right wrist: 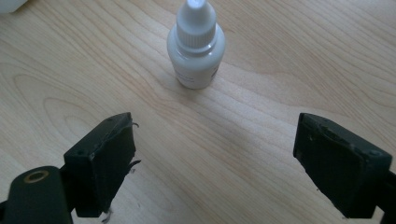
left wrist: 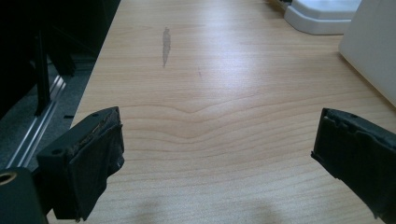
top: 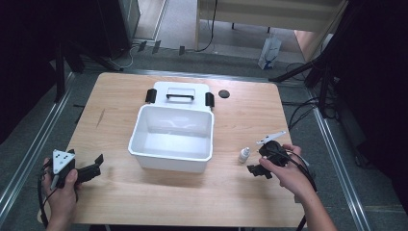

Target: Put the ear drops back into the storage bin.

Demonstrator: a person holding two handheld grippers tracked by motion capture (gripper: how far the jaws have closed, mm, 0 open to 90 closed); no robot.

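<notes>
Dropper bottle (right wrist: 196,46) stands upright on the table (top: 231,192), right of the open white bin (top: 172,137), ungrasped. Right gripper (right wrist: 215,163) gapes wide just short of it; left gripper (left wrist: 219,158), wide open and empty, idles. Grasp and placement presumably remain.

Mid-worktop (top: 144,202), nearer the far edge: a white bin (top: 172,137), open and empty. Touching its far wall, a white lid (top: 180,92) lying flat, with a black handle (top: 180,96) and two black latches. Just right of the lid, close to the far edge, a small black disc (top: 223,94). On the left part of the worktop, a dark streak (top: 100,117) in the wood. Beyond the far edge, on the floor, a white bag (top: 269,53) and trailing cables.
</notes>
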